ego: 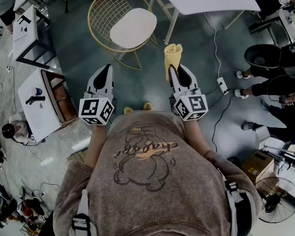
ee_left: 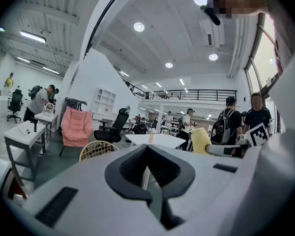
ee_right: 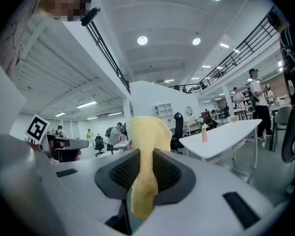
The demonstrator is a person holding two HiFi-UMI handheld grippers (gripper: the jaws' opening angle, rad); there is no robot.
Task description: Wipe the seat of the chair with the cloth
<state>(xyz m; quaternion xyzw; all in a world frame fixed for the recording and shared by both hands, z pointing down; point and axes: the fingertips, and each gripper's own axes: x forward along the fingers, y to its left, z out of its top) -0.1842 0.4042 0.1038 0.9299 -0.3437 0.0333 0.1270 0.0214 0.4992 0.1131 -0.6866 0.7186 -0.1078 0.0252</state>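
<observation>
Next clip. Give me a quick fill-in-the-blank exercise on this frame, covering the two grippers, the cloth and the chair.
1. The right gripper is shut on a ____ cloth.
2. The left gripper holds ____.
3. The wire chair has a ____ seat.
4. The cloth is away from the seat, so wiping has ____ begun.

Missing words: yellow; nothing; white; not.
</observation>
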